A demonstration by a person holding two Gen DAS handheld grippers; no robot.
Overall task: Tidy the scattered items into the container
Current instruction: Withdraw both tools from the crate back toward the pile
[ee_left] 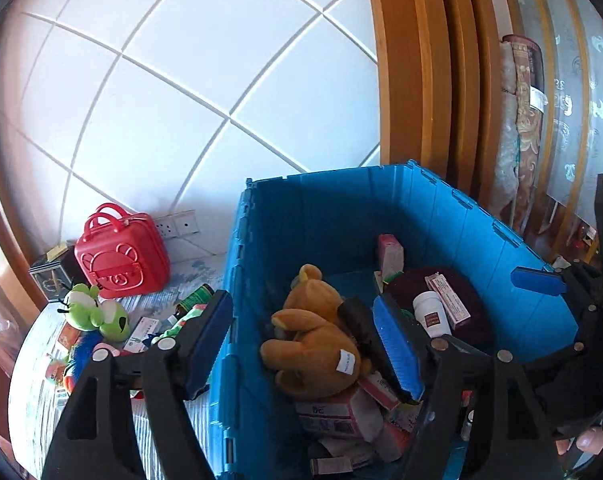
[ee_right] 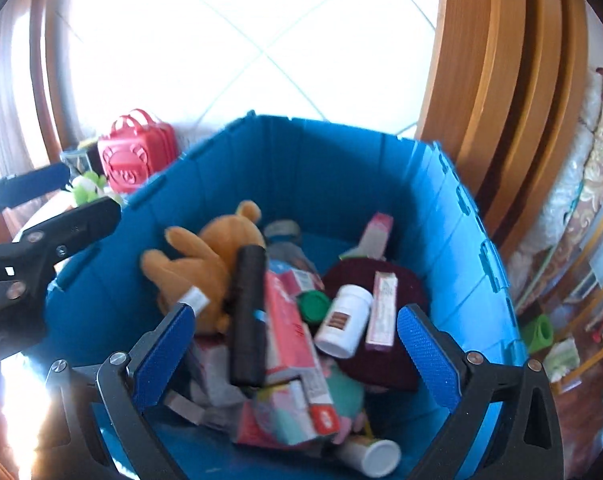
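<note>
The blue ribbed plastic folding crate (ee_right: 341,184) stands against the white tiled wall (ee_left: 181,80) and already holds a good load: a brown plush bear (ee_right: 205,252), a black cylindrical tube (ee_right: 247,312), a white plastic pill bottle (ee_right: 343,320), a red-and-white cardboard box (ee_right: 293,340), a dark maroon fabric bundle (ee_right: 381,360) and a pink slim carton (ee_right: 381,310).

The right gripper (ee_right: 295,360) hangs over the crate with its jaws spread as wide as they go and nothing between the blue pads. The left gripper (ee_left: 301,344) straddles the crate's near wall, 1 finger outside and 1 inside; its jaws stand apart and I see nothing pressed between them.

Both hands look free, so the step in hand reads as going for the next piece. Scattered things remain on the patterned cloth (ee_left: 41,400) left of the crate: a green plush frog (ee_left: 97,312), a dark green-capped bottle (ee_left: 195,298), small printed boxes (ee_left: 139,334) and a red plastic case with a bear face (ee_left: 121,252).

To do it well, clear the left gripper above the crate rim before swinging out, then come down on the frog's body with jaws wide. Take soft toys around the middle and flat boxes across their narrow side.
</note>
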